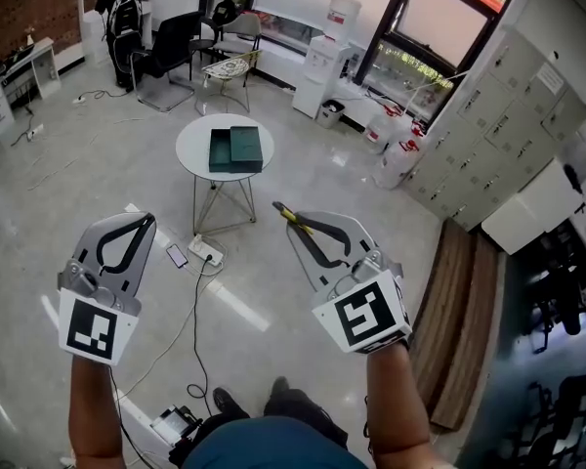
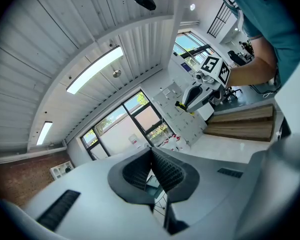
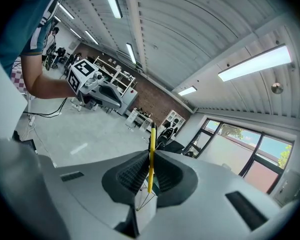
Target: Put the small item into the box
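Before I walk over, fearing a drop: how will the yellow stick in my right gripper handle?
The yellow stick looks stiff and light: it stands straight beyond the right gripper. Slim and apparently round, it may pivot in the pinch or roll once released.

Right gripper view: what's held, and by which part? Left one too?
The right tongs clamp a yellow pen by its lower half; its black-tipped end sticks out past them. The left tongs are shut on nothing.
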